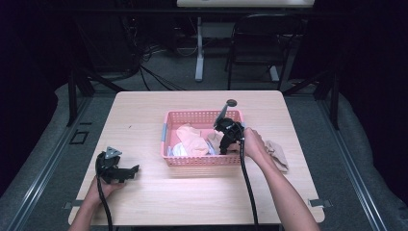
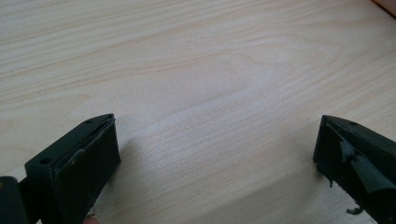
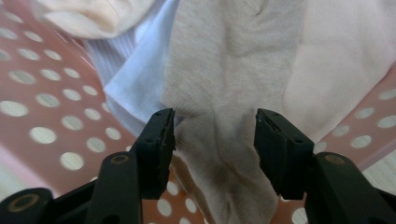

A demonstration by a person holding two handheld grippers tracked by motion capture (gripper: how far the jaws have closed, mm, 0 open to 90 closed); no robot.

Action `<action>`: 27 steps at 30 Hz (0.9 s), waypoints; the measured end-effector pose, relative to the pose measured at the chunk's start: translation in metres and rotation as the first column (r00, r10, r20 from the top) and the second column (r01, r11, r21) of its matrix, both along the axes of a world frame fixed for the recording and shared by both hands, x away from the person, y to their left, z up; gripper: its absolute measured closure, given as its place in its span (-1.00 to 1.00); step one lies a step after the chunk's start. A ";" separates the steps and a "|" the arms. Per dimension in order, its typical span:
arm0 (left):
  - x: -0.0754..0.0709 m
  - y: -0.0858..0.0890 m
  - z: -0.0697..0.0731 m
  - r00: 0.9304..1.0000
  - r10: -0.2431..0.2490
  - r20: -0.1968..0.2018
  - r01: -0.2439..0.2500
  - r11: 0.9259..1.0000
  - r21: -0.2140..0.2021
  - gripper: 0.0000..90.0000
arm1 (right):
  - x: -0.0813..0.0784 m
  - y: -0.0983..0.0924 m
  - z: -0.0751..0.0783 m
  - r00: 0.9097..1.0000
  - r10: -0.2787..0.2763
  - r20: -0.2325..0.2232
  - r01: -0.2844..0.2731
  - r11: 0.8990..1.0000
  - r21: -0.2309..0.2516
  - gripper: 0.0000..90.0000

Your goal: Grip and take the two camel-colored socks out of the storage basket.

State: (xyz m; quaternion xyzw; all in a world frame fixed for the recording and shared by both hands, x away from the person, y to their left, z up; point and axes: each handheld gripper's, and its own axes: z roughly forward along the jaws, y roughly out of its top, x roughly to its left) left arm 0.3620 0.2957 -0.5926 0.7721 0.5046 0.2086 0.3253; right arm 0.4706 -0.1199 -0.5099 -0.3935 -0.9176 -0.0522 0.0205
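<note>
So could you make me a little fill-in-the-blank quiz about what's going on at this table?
1. The clothes lie in a plastic basket whose colour is ____.
2. The right gripper reaches down into the basket, with a beige ____ between its jaws.
3. The left gripper rests over the bare wooden ____, jaws wide apart.
4. Another beige sock lies outside the basket, on the side of the person's ____ hand.

Missing words: pink; sock; table; right

No text, label, brand, number or sign can be read anywhere (not on the basket (image 1: 202, 117), the cloths (image 3: 233, 70) or the table (image 1: 192, 192)).
</note>
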 end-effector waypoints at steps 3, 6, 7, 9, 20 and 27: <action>0.000 0.000 0.000 1.000 0.000 0.001 0.000 1.000 0.000 -1.00 | 0.001 0.000 -0.006 1.000 -0.018 0.000 0.018 1.000 -0.003 0.20; 0.000 0.000 0.000 1.000 -0.001 0.001 0.001 1.000 0.001 -1.00 | 0.003 0.000 -0.008 1.000 -0.011 -0.009 0.011 1.000 -0.022 0.33; 0.000 0.000 0.000 1.000 -0.001 0.001 0.001 1.000 0.000 -1.00 | 0.004 0.001 -0.010 1.000 -0.017 -0.003 0.017 1.000 -0.026 0.45; 0.000 0.000 0.000 1.000 -0.002 0.001 0.002 1.000 0.000 -1.00 | 0.004 0.002 -0.012 1.000 -0.018 -0.005 0.018 0.999 -0.034 0.67; 0.001 0.000 0.000 1.000 -0.003 0.001 0.003 1.000 0.001 -1.00 | -0.006 0.001 0.006 0.998 -0.025 0.052 0.024 1.000 0.014 0.91; 0.000 0.000 0.000 1.000 -0.001 0.002 0.001 1.000 0.001 -1.00 | -0.006 -0.004 0.024 0.995 -0.042 0.088 0.037 0.998 0.056 0.92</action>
